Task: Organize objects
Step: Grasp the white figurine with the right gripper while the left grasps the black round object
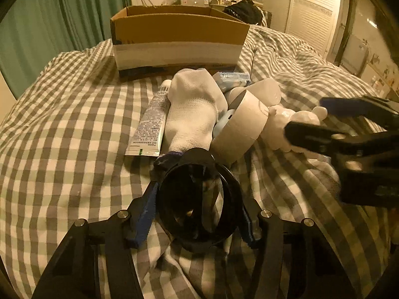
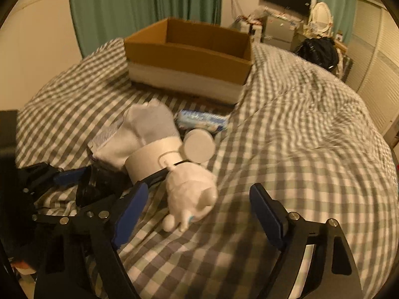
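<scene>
On the checked bed cover, my left gripper [image 1: 197, 194] is shut on a black round ring-shaped holder [image 1: 224, 174], with a blue pad against each side. Beyond it lie a white sock [image 1: 194, 109], a printed tube [image 1: 149, 122], a white tape roll [image 1: 244, 127] and a white plush toy [image 1: 281, 124]. My right gripper [image 2: 197, 214] stands open around the plush toy [image 2: 189, 194], its pads apart from it. The open cardboard box [image 2: 189, 57] sits at the back. In the left wrist view the right gripper [image 1: 306, 115] comes in from the right.
A blue-and-white packet [image 2: 202, 120] and a white round jar [image 2: 199, 144] lie beside the sock [image 2: 147, 129]. Green curtains hang behind the box [image 1: 179, 37]. A cluttered desk and a dark bag [image 2: 319, 49] stand past the bed; the cover bulges up on the right.
</scene>
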`<state>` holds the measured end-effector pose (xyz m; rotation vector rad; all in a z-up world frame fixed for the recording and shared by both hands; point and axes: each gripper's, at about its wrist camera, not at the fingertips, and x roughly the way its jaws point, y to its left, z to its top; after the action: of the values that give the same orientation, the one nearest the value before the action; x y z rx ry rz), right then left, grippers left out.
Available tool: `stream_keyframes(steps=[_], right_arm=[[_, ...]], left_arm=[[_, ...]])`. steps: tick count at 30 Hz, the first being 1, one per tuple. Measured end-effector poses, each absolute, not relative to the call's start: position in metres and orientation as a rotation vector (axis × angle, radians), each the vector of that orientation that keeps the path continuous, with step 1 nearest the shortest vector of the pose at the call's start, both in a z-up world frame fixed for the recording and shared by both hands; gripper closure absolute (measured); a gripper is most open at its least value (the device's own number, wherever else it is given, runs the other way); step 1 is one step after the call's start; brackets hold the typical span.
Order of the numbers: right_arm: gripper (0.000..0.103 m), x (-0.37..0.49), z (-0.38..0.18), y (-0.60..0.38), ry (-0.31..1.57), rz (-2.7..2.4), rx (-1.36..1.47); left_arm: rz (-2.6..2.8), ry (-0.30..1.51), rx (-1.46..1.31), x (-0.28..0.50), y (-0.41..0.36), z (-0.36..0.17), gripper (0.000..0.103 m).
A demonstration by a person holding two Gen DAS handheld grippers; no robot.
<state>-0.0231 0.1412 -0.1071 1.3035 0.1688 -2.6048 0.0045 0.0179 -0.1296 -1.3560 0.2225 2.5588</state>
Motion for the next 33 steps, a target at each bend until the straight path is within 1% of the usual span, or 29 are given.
stream_keyframes(steps=[1,3,5,7,8,9,10,17,24,29,33], right_arm=[[0.023,-0.025,-0.110,0.140,0.171,-2.593,1.316],[0.023,-0.028,-0.114,0.137,0.182,-2.572,1.340],[0.029,-0.029,-0.116,0.135,0.188,-2.555,1.355],[0.043,-0.030,-0.119,0.135,0.190,-2.542,1.372],[0.047,-0.031,-0.120,0.135,0.190,-2.537,1.381],[0.056,-0.030,-0.120,0.135,0.188,-2.536,1.383],[0.058,-0.030,-0.120,0.135,0.188,-2.540,1.382],[0.059,-0.018,-0.101,0.139,0.179,-2.607,1.286],[0.059,-0.018,-0.075,0.144,0.163,-2.638,1.208],[0.059,-0.024,-0.033,0.142,0.179,-2.676,1.078],[0.059,-0.044,0.009,0.138,0.199,-2.709,0.962]], left_arm=[[2.560,0.220,-1.354,0.005,0.017,-0.129,0.045],[2.570,0.208,-1.347,0.007,0.014,-0.126,0.045],[2.581,0.205,-1.339,0.009,0.011,-0.125,0.045],[2.589,0.202,-1.332,0.010,0.010,-0.123,0.045],[2.593,0.201,-1.328,0.012,0.008,-0.122,0.045],[2.601,0.197,-1.320,0.015,0.005,-0.119,0.045],[2.605,0.196,-1.317,0.016,0.004,-0.117,0.045],[2.660,0.204,-1.250,0.014,0.002,-0.100,0.045],[2.724,0.179,-1.172,-0.008,-0.012,-0.069,0.045],[2.765,0.137,-1.121,-0.035,-0.019,-0.041,0.045],[2.816,0.137,-1.028,-0.065,-0.020,-0.007,0.045]])
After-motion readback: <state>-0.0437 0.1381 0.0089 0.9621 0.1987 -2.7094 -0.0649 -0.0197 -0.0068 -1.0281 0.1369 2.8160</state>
